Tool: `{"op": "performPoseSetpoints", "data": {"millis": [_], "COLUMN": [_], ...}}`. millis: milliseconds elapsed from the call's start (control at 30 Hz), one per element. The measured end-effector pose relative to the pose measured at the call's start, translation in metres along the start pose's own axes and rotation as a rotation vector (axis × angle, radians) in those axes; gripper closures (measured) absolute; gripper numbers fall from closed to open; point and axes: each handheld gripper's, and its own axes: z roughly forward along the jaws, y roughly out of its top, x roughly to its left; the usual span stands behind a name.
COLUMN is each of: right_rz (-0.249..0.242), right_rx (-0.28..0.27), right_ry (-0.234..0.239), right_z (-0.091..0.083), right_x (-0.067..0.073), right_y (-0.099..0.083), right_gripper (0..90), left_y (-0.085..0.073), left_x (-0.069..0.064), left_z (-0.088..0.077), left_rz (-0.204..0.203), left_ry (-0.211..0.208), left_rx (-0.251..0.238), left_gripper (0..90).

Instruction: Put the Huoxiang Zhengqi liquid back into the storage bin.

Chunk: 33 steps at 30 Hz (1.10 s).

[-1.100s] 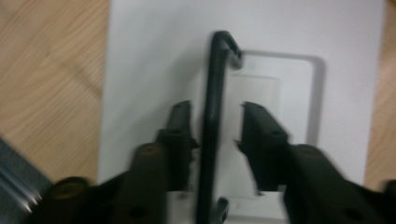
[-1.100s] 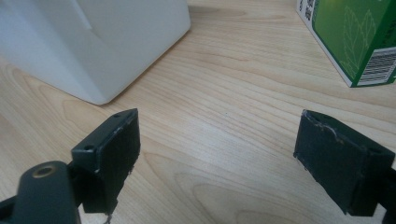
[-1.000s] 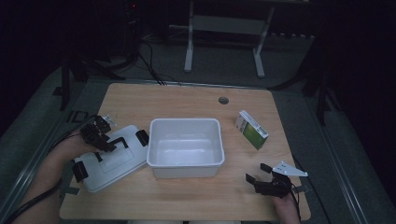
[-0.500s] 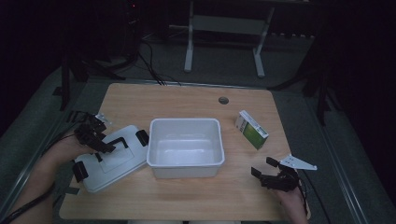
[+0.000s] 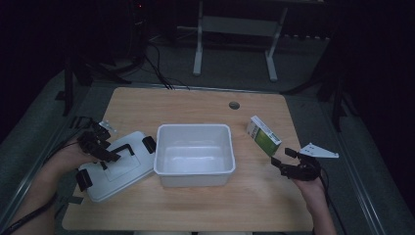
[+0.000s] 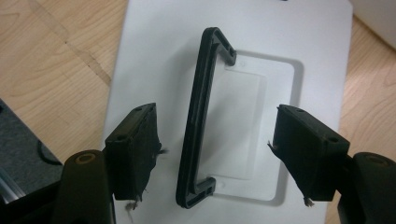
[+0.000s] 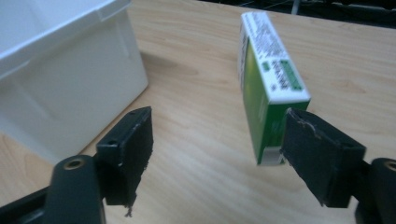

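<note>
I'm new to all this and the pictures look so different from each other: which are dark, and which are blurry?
High view: dim, the room behind the table nearly black, white tub brightest. Left gripper view: evenly lit, the lid's black handle sharp. Right gripper view: bright, green box fairly clear, the near jaws soft, a faint shadow beside the tub.

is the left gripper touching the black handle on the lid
Apart. In the left gripper view the handle stands between the left gripper fingers, with white lid showing on both sides.
</note>
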Motion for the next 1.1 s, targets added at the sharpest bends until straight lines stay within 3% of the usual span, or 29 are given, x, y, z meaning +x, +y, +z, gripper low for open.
{"op": "performPoseSetpoints", "data": {"millis": [367,567,800,1100], "right_rz": [-0.015,-0.044,-0.049,-0.044], "right_rx": [0.045,0.094,0.155,0.212], "right_ry": [-0.043,-0.043,-0.022,-0.028], "right_z": [0.019,0.033,0.051,0.070], "right_x": [-0.022,-0.027,-0.034,-0.040], "right_y": [0.027,0.042,0.052,0.059], "right_gripper": [30.2,30.1,29.0,31.7], "left_y": [0.001,0.001,-0.001,0.000], "left_x": [0.000,0.000,0.001,0.000], "left_z": [0.004,0.006,0.007,0.010], "left_rz": [0.007,0.010,0.004,0.007], "left_ry": [-0.024,-0.033,-0.037,-0.030], "left_rx": [0.013,0.017,0.011,0.020], "left_gripper": [31.2,31.2,31.2,28.1]}}
